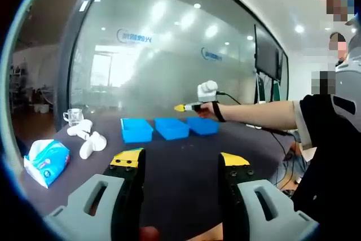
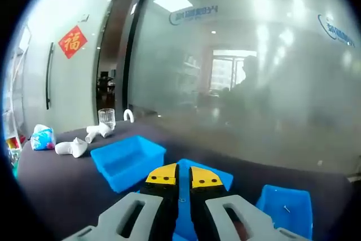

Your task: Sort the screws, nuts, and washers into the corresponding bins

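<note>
In the left gripper view our left gripper (image 1: 179,162) hangs low over the near part of the dark table (image 1: 186,184) with its jaws spread wide and nothing between them. Toward the far edge three blue bins (image 1: 169,128) stand in a row, and the right gripper (image 1: 181,107) reaches out over them on an outstretched arm. Near the table's left edge lie a tissue pack (image 1: 46,161), some white pipe fittings (image 1: 90,139) and a glass (image 1: 73,116). In the right gripper view our right gripper (image 2: 179,178) is poised above the middle bin (image 2: 223,179), its jaws nearly together; something tiny may sit between the tips, but we cannot tell. The left bin (image 2: 127,161) looks bare, while the right bin (image 2: 285,204) holds a small screw (image 2: 287,209). We can make out no other screws, nuts or washers on the table. The risk, as we judge it, is a wrong drop: the bins stand just beside each other, and a small part released off-centre could bounce off a wall into the neighbouring bin or onto the table.
</note>
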